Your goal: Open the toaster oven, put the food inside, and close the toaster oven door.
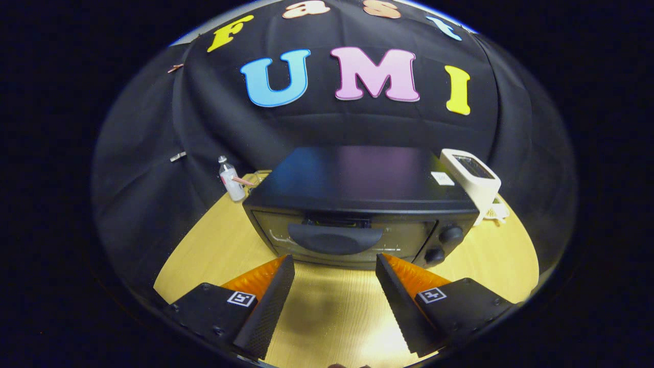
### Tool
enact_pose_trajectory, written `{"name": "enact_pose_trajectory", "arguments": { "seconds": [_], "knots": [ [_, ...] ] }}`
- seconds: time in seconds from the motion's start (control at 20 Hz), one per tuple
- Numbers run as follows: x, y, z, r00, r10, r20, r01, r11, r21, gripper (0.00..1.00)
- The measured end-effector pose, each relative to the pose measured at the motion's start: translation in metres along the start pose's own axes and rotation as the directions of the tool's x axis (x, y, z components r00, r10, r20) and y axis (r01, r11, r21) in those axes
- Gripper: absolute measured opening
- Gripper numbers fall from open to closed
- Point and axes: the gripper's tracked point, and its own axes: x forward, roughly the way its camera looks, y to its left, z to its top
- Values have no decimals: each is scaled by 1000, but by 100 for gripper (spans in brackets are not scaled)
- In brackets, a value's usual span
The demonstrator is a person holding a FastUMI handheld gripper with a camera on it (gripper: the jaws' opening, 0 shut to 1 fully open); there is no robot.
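While empty, jaws wide apart before toaster oven door.

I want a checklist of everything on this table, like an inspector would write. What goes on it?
Surface: wooden table, bare ahead of the fingers.
Job's things: black toaster oven, door shut; door handle faces the gripper; two knobs beside the door. Food: nothing seen.
Clutter: small bottle and white device flank the oven.
Gripper: gripper open, fingers spread, holding nothing, just short of the door.
Cables: nothing seen.
Surroundings: black cloth wall.
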Motion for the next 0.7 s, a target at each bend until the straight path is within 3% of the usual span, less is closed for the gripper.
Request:
{"name": "enact_pose_trajectory", "arguments": {
  "seconds": [0.25, 0.45, 0.7],
  "knots": [
    [-41, -10, 55, 988, 17, 153, -12, 999, -36, 99],
    [-81, -42, 94, 964, -38, 263, 51, 998, -41, 98],
    [-131, -89, 130, 915, -154, 374, 145, 988, 52, 98]
  ]
}}
